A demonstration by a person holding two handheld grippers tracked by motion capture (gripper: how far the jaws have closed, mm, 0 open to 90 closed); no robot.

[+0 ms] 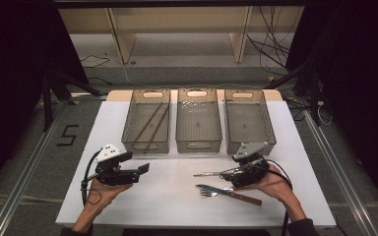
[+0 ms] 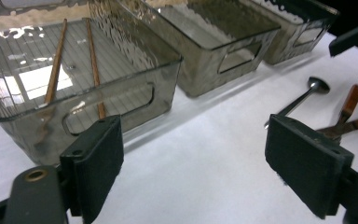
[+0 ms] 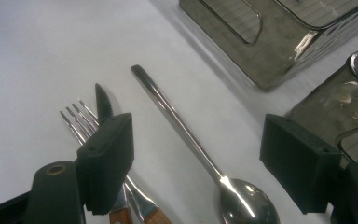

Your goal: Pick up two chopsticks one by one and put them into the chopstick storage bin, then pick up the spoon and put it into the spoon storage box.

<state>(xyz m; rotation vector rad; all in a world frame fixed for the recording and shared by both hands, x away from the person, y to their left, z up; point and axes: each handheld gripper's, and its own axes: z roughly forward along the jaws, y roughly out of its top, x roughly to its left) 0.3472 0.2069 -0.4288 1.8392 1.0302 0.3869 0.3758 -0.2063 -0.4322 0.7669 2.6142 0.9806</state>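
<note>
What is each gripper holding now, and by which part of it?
Nothing is held. The left gripper is open over bare table. The right gripper is open above the spoon, not touching it.

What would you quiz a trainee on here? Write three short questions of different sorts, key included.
1. True or false: the chopsticks lie in the middle bin.
2. In the right gripper view, which utensil lies on the table in the gap between the right gripper's open fingers? A) fork B) spoon C) knife
3. How many bins stand on the table?

Key: 1. False, they lie in the left bin. 2. B. 3. Three.
</note>
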